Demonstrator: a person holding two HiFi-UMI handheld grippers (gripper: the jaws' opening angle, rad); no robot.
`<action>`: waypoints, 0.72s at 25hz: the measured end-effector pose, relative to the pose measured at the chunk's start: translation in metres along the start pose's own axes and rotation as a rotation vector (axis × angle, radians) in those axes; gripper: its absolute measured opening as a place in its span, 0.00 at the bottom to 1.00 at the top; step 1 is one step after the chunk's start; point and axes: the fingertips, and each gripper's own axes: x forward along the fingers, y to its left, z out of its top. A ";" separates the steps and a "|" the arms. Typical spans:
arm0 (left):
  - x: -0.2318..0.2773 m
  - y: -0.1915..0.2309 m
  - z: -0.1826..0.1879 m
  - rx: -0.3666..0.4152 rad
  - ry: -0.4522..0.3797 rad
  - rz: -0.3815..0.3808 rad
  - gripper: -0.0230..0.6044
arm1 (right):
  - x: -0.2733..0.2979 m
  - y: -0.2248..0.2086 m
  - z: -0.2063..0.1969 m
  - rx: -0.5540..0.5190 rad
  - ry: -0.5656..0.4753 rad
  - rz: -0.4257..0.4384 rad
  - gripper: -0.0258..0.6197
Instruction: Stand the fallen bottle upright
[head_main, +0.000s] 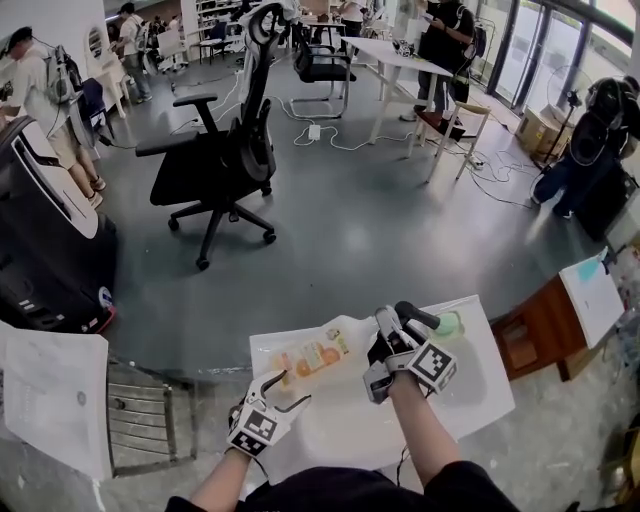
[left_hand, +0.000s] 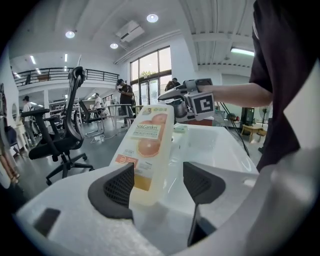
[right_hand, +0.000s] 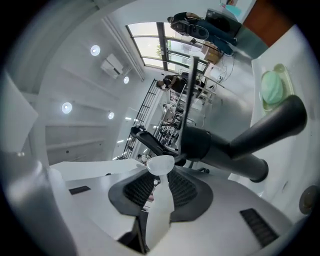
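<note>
Right gripper (head_main: 386, 322) is clamped on the bottle's (head_main: 315, 355) cap end. The bottle is tilted on the white table (head_main: 470, 390), its base at the near left between the left gripper's (head_main: 288, 388) wide-open jaws.

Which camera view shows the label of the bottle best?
The left gripper view: the bottle faces it, its label large and sharp. The head view shows the bottle small, its label pale. The right gripper view shows only its neck between the jaws.

open-plan office: swivel chair (head_main: 215, 165), desks (head_main: 400, 58), trailing cables (head_main: 340, 141).
</note>
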 end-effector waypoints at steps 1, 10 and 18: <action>0.003 0.000 0.002 -0.006 -0.007 -0.005 0.52 | 0.001 0.005 0.003 -0.011 -0.002 0.017 0.18; 0.030 0.000 0.016 -0.055 -0.049 -0.037 0.52 | -0.004 0.026 0.025 -0.126 0.002 0.012 0.19; 0.057 -0.001 0.031 -0.069 -0.073 -0.039 0.52 | -0.001 0.067 0.044 -0.254 -0.020 0.175 0.19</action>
